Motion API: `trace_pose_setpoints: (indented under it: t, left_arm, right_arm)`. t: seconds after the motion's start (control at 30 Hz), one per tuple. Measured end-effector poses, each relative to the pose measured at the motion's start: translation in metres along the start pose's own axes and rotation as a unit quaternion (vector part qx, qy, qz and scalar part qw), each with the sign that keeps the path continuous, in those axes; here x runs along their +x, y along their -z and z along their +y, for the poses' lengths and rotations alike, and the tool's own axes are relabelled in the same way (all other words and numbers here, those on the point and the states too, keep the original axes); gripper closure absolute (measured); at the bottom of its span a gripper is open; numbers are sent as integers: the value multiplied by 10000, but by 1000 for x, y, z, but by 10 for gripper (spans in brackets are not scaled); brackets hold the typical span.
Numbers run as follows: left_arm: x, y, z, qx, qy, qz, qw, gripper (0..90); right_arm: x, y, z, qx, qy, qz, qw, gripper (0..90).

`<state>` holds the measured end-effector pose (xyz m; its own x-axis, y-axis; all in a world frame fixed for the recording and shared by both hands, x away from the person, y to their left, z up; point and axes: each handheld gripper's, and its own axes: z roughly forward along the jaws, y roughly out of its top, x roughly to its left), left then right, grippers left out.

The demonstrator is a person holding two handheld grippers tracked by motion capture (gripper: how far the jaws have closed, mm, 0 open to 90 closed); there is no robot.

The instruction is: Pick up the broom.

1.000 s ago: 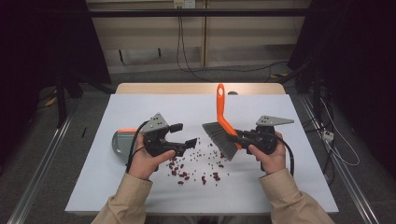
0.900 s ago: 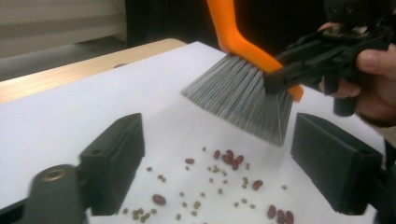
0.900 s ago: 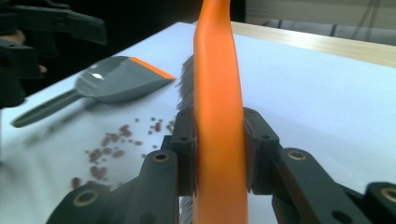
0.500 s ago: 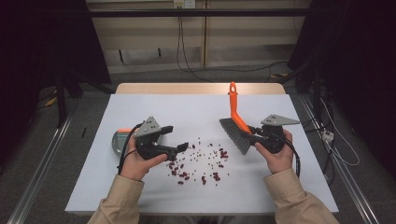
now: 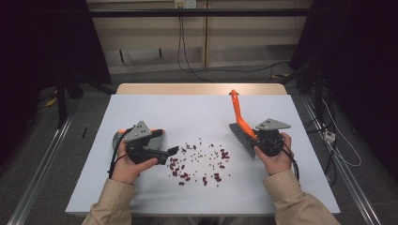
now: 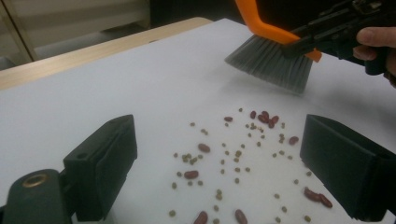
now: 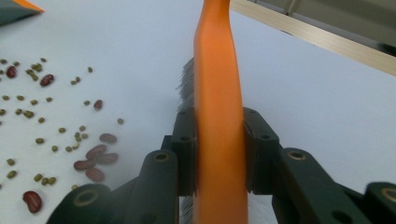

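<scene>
At my side of the white table (image 5: 141, 108), my left gripper (image 5: 170, 151) hangs low with its 2 jaws spread wide, having just been opening, nothing between them. Just ahead of it, red beans and small green beans (image 5: 199, 161) lie scattered across the tabletop. Across the spill, my right gripper (image 5: 257, 143) is clenched on the orange handle of a hand brush (image 5: 240, 123), its grey bristles (image 6: 273, 60) tilted just above the table near the beans. Behind my left hand, a grey dustpan (image 5: 119, 137) with an orange edge rests on the table.
</scene>
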<state>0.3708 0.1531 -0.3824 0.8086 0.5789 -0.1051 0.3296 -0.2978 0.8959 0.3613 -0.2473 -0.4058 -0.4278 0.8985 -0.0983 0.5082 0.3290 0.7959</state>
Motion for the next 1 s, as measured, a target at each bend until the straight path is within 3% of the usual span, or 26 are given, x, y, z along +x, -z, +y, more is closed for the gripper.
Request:
trace_pose_setpoints:
  t: [0.13, 0.27, 0.5, 0.63, 0.73, 0.93, 1.0]
  left_arm:
    - [4, 7, -5, -8, 30, 53, 10000, 102]
    - [7, 12, -10, -6, 42, 90, 9999, 102]
    - [9, 19, -14, -29, 56, 156, 9999, 102]
    - [10, 20, -15, -37, 57, 163, 9998, 102]
    - [10, 19, -15, -3, 41, 159, 9999, 102]
    - [11, 21, -16, -10, 55, 198, 9998, 102]
    - [12, 20, -17, 5, 70, 219, 9997, 102]
  right_arm:
    - [8, -1, -3, 174, 164, -224, 9995, 704]
    - [12, -3, -3, 187, 202, -145, 9995, 704]
    - [22, -17, -1, 89, 126, 259, 9995, 704]
    - [25, -20, 0, 70, 125, 271, 9995, 697]
    - [22, -23, -1, 5, -115, 416, 9991, 678]
    - [29, -29, -1, 40, -11, 377, 9993, 707]
    - [33, -27, -2, 93, -106, 341, 9993, 709]
